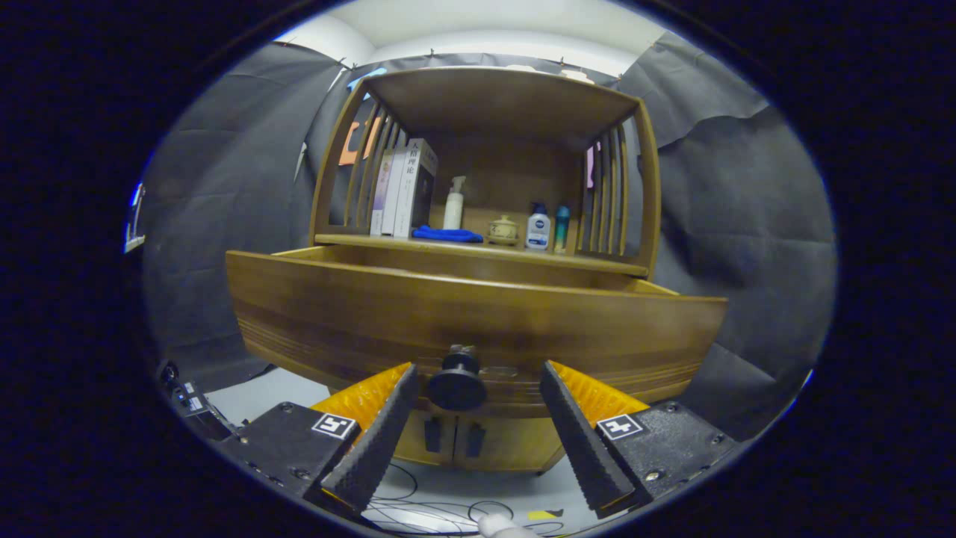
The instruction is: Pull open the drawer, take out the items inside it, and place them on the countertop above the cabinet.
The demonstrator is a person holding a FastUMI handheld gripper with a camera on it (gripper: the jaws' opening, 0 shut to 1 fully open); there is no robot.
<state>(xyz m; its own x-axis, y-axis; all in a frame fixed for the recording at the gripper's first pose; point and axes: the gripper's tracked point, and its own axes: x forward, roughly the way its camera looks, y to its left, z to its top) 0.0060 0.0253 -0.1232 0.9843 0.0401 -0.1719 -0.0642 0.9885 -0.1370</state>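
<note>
Standing spread, the gripper (476,415) is seen with its fingers apart and pinching nothing; the dark round knob (456,383) lies in the gap between them, nearer the left finger (377,441), and is touched by neither. The drawer (478,329) is already pulled out toward the tongs, its wide front running crosswise just ahead of the fingertips. Its inside is hidden behind and above that front panel, so the items cannot be made out. The countertop (478,250) sits beyond and higher, already bearing books and bottles. A rise over the front edge is judged to be what comes next.
</note>
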